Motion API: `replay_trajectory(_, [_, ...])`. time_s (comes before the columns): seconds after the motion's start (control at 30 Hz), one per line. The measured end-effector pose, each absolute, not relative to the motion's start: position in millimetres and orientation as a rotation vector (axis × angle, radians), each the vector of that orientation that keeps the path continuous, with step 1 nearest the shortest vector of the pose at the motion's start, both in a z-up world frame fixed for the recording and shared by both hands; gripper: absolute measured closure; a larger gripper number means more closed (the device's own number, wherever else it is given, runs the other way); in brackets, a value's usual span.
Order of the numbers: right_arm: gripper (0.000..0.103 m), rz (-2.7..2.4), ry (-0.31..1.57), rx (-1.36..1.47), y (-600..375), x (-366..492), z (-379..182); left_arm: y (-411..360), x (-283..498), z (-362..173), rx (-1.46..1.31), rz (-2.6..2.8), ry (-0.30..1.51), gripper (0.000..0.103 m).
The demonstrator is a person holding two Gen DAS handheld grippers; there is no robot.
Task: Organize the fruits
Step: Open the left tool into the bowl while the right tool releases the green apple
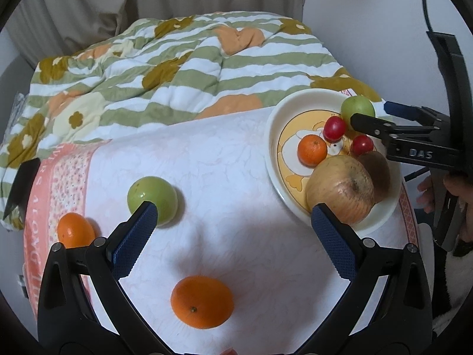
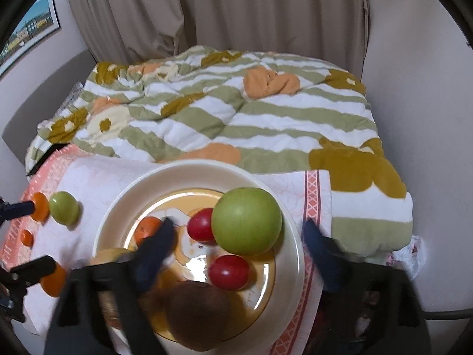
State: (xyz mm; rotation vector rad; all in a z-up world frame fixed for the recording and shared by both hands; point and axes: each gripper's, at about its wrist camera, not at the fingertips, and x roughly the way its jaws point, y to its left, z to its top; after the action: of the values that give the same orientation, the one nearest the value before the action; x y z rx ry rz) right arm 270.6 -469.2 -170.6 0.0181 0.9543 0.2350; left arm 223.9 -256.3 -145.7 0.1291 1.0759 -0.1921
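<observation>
A cream plate (image 1: 275, 136) with a yellow duck picture holds a green apple (image 1: 357, 107), two red fruits (image 1: 334, 128), a small orange (image 1: 312, 150), a brown kiwi (image 1: 377, 174) and a large onion (image 1: 343, 190). On the white cloth lie a green apple (image 1: 152, 196), a small orange (image 1: 74, 230) and a bigger orange (image 1: 202, 301). My left gripper (image 1: 233, 236) is open and empty above the cloth. My right gripper (image 2: 236, 236) is open over the plate (image 2: 118, 213), its fingers either side of the green apple (image 2: 246, 220), not touching.
A striped green, white and orange quilt (image 1: 183, 68) covers the bed behind the table. Curtains (image 2: 221, 9) hang at the back. The table's pink-bordered cloth edge (image 1: 38, 195) is at the left. A hand (image 1: 455, 189) holds the right gripper.
</observation>
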Motion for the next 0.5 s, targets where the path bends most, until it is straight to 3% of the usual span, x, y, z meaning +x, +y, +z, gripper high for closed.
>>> replay_trajectory(0.13, [0.001, 0.210, 0.951, 0.004, -470, 264, -169, -254, 219, -144, 0.120, -0.197, 1.076, 0.000])
replay_trajectory(0.5, [0.001, 0.222, 0.951, 0.028, -471, 247, -141, -238, 196, -119, 0.091, -0.163, 1.031, 0.000])
